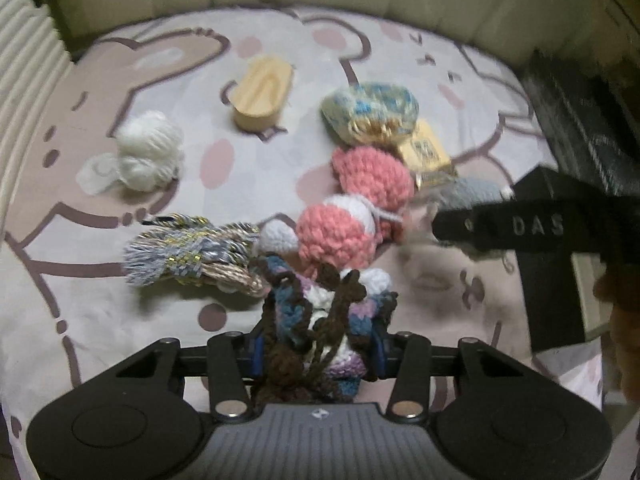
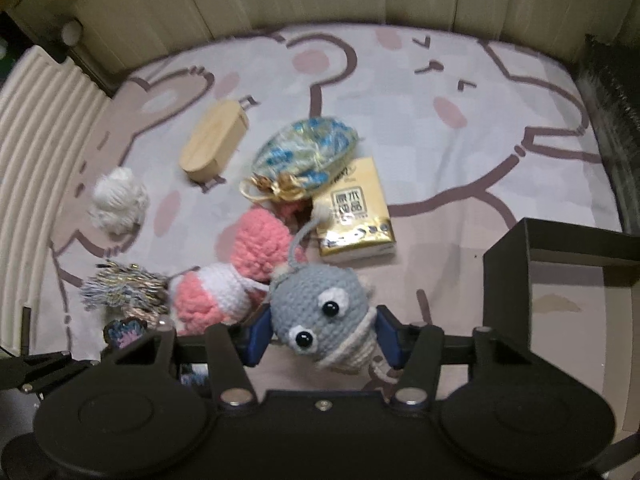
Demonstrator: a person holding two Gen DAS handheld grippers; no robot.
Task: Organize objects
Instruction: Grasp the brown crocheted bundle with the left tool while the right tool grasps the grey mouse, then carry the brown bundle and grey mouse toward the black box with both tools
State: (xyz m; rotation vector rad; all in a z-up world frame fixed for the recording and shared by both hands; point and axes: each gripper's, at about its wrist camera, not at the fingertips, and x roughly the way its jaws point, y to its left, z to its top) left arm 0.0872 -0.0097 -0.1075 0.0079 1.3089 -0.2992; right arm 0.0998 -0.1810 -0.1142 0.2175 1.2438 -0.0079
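Both fingers clamping crochet toys, grey mouse (image 2: 320, 312) right, brown-blue piece (image 1: 320, 328) left, pink balls (image 2: 262, 248) crowding.

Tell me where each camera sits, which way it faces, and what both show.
Left wrist: on the left gripper, looking steeply down at the bedsheet; its gripper is shut on a multicolour crochet piece.
Right wrist: on the right gripper, same downward look; its gripper is shut on a grey crochet toy.
Shared: wooden box, white yarn ball, tissue pack.
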